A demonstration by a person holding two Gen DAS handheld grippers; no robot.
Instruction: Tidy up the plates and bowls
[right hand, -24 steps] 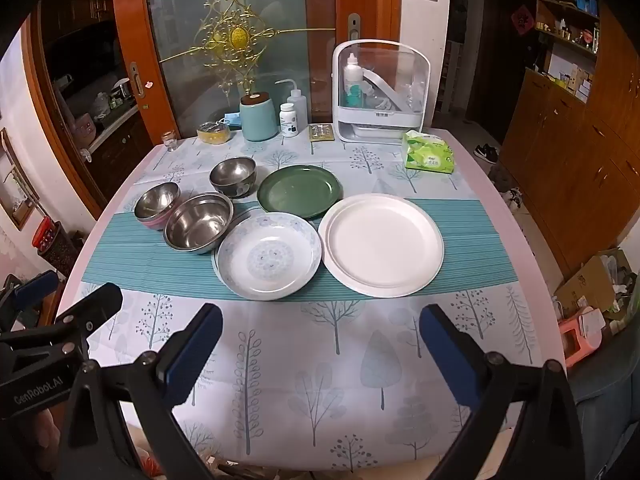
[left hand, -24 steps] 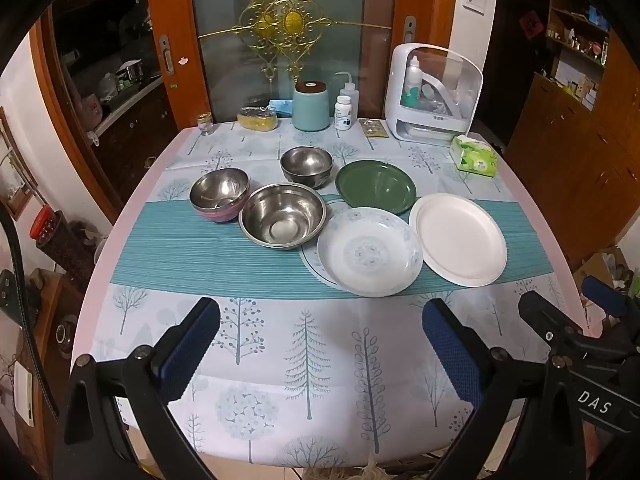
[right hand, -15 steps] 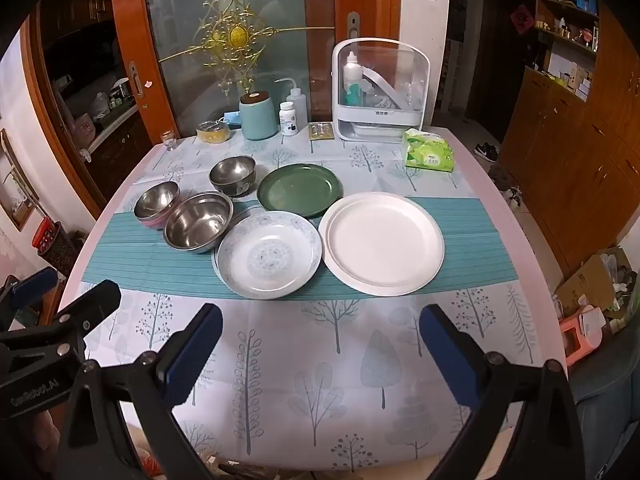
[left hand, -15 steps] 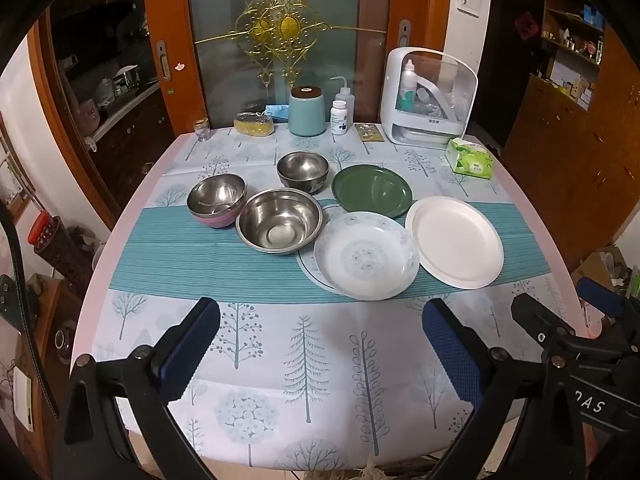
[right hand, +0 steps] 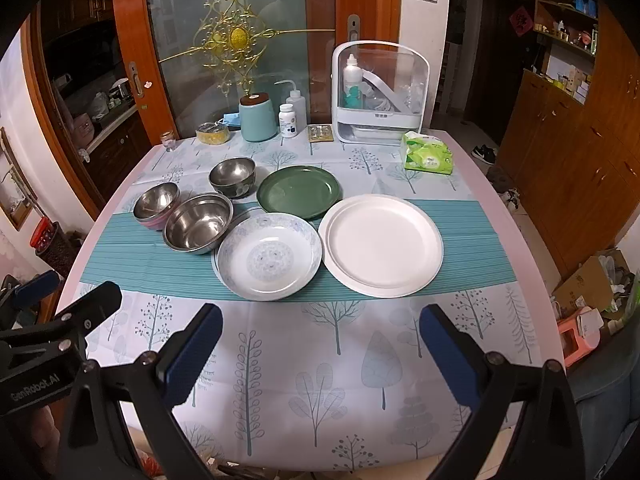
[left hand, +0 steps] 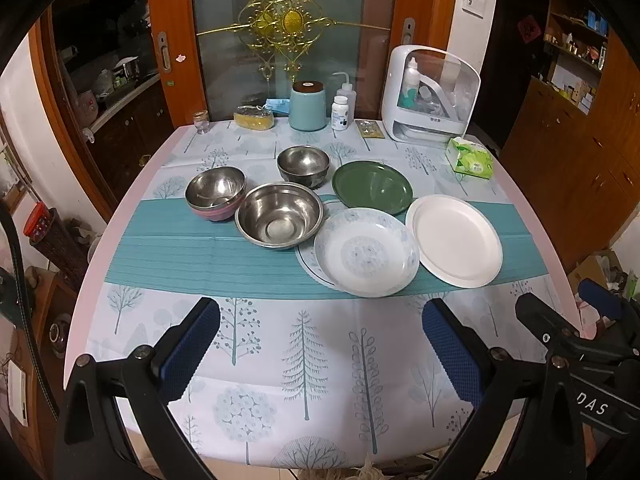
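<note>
On the teal runner sit a white plate [right hand: 382,238], a blue-patterned deep plate [right hand: 269,256] lying on a flat plate, a green plate [right hand: 299,191], a large steel bowl [right hand: 198,222], a steel bowl nested in a pink bowl [right hand: 155,205] and a dark steel bowl [right hand: 233,176]. The same dishes show in the left wrist view: white plate [left hand: 454,240], patterned plate [left hand: 366,256], green plate [left hand: 372,192], large bowl [left hand: 279,220]. My left gripper [left hand: 320,344] and right gripper [right hand: 320,344] are both open and empty, over the table's near edge, well short of the dishes.
Along the table's far edge stand a white drying rack [right hand: 380,94], a green tissue pack [right hand: 427,157], a teal canister [right hand: 258,118], bottles [right hand: 289,120] and a small glass [right hand: 168,142]. Wooden cabinets [right hand: 568,136] stand to the right, a glass door behind.
Both grippers have drifted slightly back from the table; the dishes have not moved and both grippers stay open.
</note>
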